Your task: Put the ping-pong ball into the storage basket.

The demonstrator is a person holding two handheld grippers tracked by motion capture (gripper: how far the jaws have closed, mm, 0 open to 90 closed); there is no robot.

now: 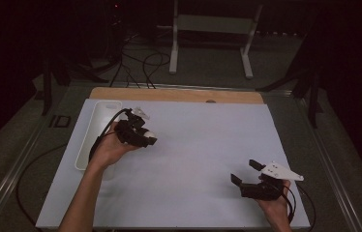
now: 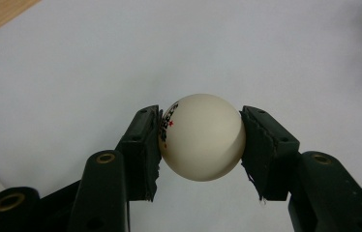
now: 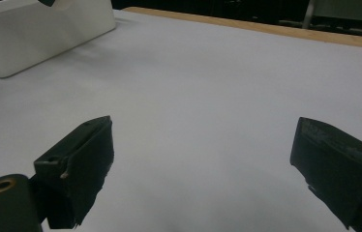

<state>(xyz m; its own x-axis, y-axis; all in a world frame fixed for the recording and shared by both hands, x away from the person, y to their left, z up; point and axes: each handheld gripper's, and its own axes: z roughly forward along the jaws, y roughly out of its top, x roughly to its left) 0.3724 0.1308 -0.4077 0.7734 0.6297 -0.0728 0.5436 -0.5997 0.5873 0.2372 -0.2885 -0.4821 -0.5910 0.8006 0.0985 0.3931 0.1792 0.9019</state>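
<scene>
While clamped, white ball (image 2: 202, 137) sits between left gripper (image 2: 201, 140) jaws.

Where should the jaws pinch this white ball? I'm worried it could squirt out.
Across its widest middle, one pad on each opposite side, as the left gripper has the white ball now. It is round and smooth, so an off-centre pinch would likely slip.

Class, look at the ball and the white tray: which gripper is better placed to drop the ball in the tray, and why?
Left. The left gripper already clamps the ball and sits beside the tray; the right gripper is open and far across the table.
</scene>
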